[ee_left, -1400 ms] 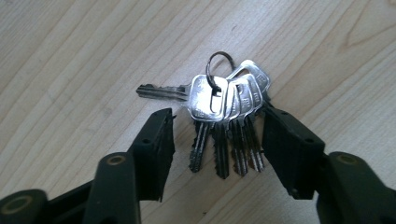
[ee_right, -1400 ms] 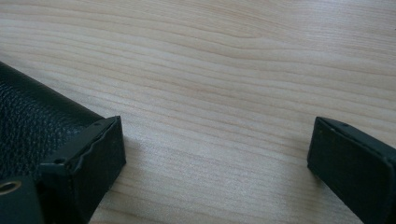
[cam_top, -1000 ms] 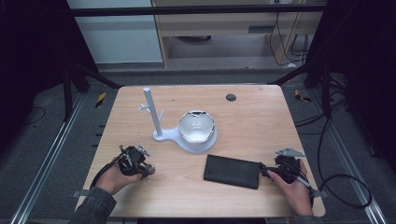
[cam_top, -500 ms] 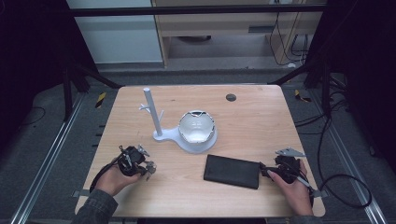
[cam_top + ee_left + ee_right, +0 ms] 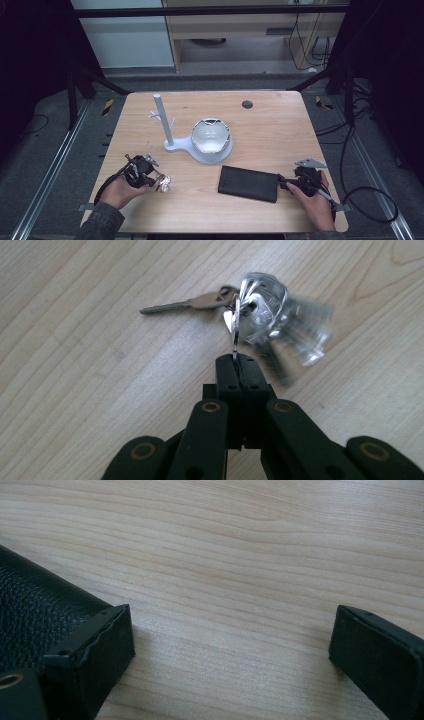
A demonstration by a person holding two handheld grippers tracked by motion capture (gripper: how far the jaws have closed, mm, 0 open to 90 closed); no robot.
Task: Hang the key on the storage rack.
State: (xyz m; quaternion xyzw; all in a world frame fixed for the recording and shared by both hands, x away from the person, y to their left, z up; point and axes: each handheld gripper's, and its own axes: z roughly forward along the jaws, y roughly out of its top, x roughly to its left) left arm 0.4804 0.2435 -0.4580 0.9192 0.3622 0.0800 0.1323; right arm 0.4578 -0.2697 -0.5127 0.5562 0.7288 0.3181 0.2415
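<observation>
A bunch of silver keys (image 5: 260,305) lies on the wooden table (image 5: 270,135), partly blurred. My left gripper (image 5: 236,360) has just been closing and is now shut on the key ring, which stands pinched between its tips. In the high view that left gripper (image 5: 156,179) sits at the near left with the keys (image 5: 164,184) at its tip. My right gripper (image 5: 232,645) stands open and low over the table, its left jaw against the edge of a black leather case (image 5: 30,615). From above, the right gripper (image 5: 283,185) is at the right end of the black case (image 5: 248,183).
A white stand with an upright pole (image 5: 162,120) and short pegs rises at mid-table. A shiny round bowl (image 5: 211,136) rests on its base. A small dark disc (image 5: 247,104) lies near the far edge. Dark floor and metal rails surround the table.
The left gripper's jaws have drawn together onto the key ring. Both hands keep their places, and the black case has not moved.
</observation>
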